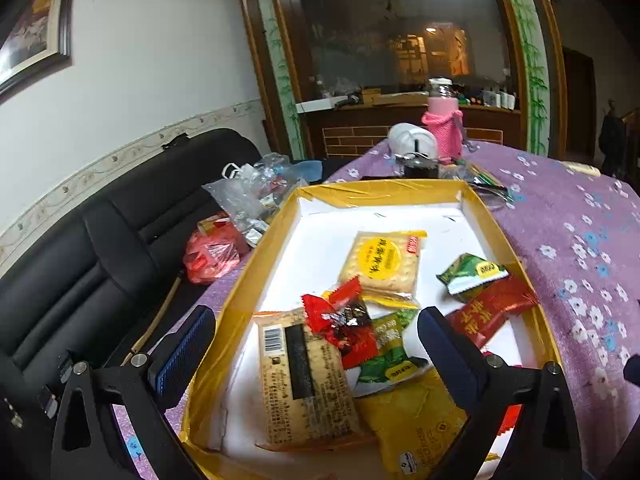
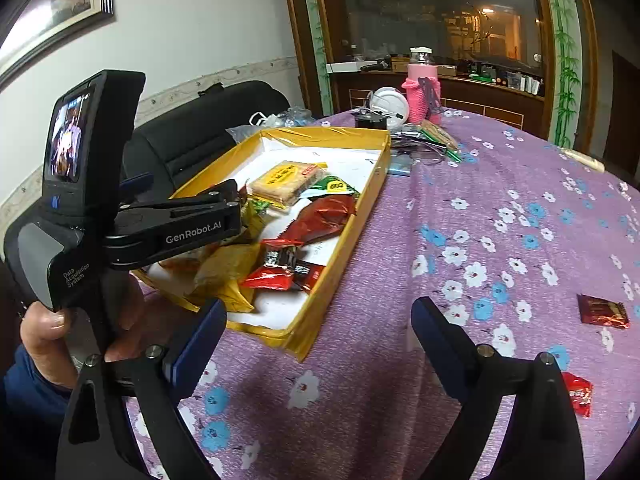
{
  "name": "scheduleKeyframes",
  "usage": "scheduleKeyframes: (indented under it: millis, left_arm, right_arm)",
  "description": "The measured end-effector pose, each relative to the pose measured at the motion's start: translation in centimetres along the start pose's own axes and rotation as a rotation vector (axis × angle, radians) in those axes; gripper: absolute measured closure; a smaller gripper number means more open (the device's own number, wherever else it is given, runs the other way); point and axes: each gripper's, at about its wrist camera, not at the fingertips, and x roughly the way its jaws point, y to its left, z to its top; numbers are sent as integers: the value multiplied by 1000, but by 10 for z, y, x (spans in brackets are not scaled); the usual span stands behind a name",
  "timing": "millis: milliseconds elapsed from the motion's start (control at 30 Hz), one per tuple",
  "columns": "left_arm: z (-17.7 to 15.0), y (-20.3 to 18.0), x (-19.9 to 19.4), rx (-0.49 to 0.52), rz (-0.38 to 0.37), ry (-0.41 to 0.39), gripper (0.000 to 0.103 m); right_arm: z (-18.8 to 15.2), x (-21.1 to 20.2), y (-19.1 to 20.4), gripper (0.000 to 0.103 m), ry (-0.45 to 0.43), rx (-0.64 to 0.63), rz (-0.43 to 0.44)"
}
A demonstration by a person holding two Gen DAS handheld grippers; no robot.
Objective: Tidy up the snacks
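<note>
Right wrist: purple floral tablecloth (image 2: 460,208).

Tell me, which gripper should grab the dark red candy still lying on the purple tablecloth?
The right gripper, probably. It is open over the tablecloth, and the dark red candy lies just beyond its right finger. The left gripper is open too, but over the yellow box, farther from the candy.

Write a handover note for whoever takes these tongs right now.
Left tongs: open, empty, over the near end of the yellow box.
Right tongs: open, empty, over the purple cloth beside the box.
Done: cracker packs, green and red packets lie in the box.
Left: the dark red packet and the bright red candy on the cloth to the right.
</note>
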Motion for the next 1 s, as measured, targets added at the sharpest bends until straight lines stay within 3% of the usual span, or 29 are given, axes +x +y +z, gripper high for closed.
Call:
scheduleKeyframes:
  millis: [67,300,1000]
  left_arm:
    - [0,2,2,-12,-21,11,1]
    - [-1,5,2,-38,32,15,1]
    - [-3,7,7,-44,45,45,1]
  right_arm:
    - [0,-2,2,10,-9,-14,-18]
    - [1,-3,-1,7,-12,-5,-33]
    - [1,-4,-1,7,-19,-11,-52]
